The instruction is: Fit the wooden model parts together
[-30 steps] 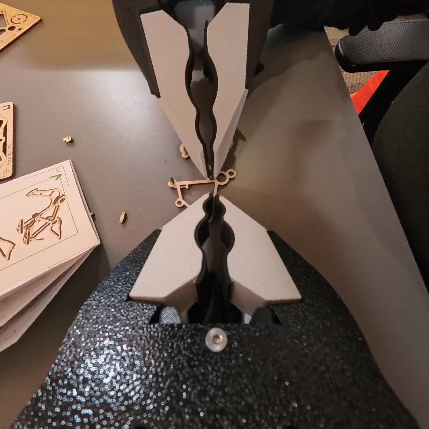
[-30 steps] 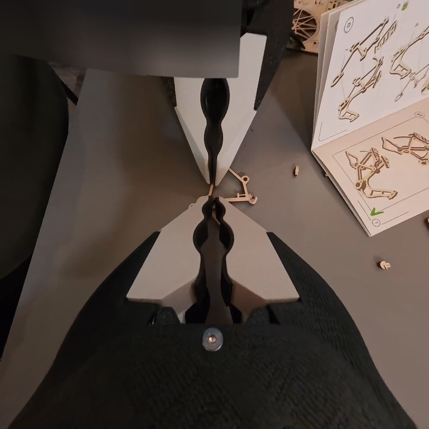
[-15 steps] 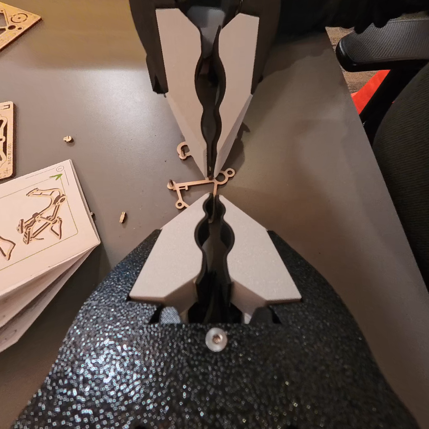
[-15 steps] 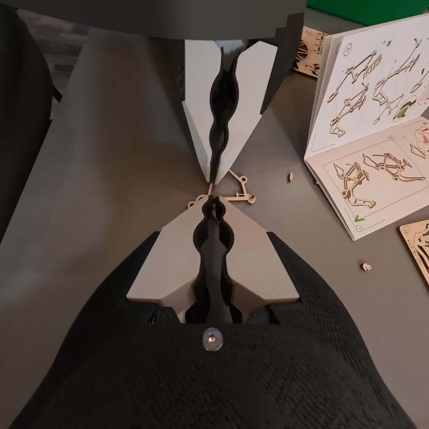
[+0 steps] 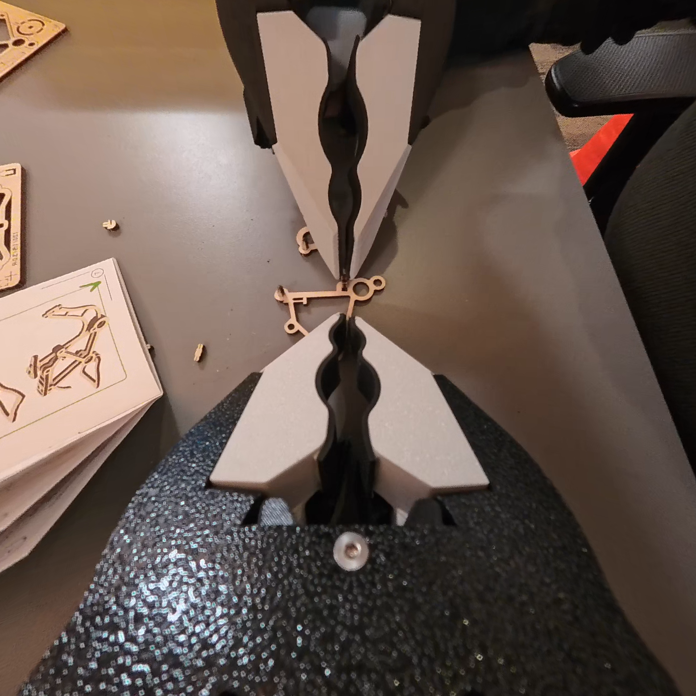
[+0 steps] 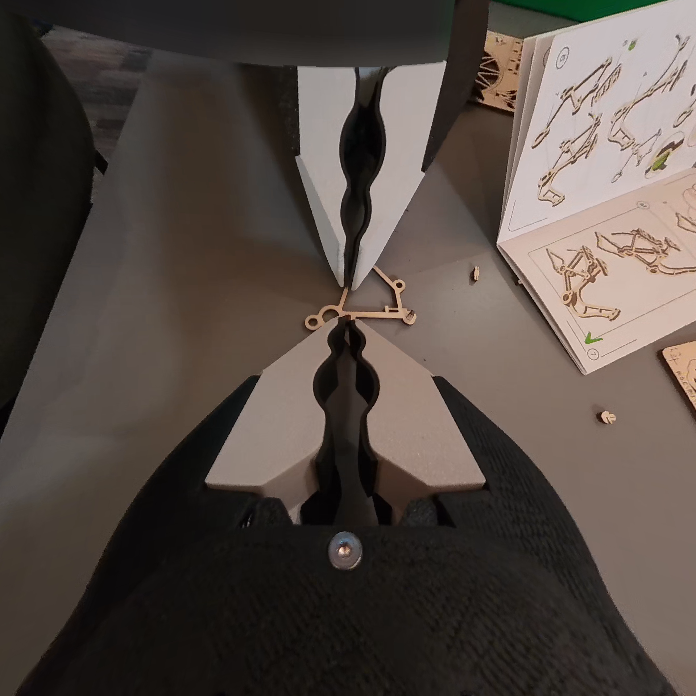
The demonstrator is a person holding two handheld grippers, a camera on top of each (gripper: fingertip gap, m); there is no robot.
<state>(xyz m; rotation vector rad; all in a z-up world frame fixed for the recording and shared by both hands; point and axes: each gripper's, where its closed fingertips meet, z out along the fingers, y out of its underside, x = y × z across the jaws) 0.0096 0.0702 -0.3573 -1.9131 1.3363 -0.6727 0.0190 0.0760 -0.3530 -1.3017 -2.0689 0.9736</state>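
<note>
A thin, flat wooden frame part (image 5: 324, 294) with ring ends is held low over the grey table (image 5: 188, 169). My left gripper (image 5: 348, 319) is shut on one slim strut of it. My right gripper (image 5: 344, 278) comes in from the far side, tip to tip with the left one. It is shut on a small wooden peg (image 5: 343, 281) that sits at a tab on the frame's bar. In the right wrist view my right gripper (image 6: 344, 321) pinches the peg (image 6: 343, 318) against the frame (image 6: 376, 313), and the left gripper (image 6: 348, 288) grips the strut above it.
An open instruction booklet (image 5: 67, 357) (image 6: 602, 188) lies beside the work. Loose pegs (image 5: 199, 353) (image 5: 110, 225) (image 6: 605, 428), another small wooden part (image 5: 305, 241) and cut-out wooden sheets (image 5: 9, 226) (image 5: 26, 37) (image 6: 681, 369) lie around. The table edge and a black chair (image 5: 647, 211) are close by. My left and right fingertips are right by each other.
My right gripper has swung its body a little while its tips stay at the frame's tab. The left gripper and the frame have held still. Both stay shut.
</note>
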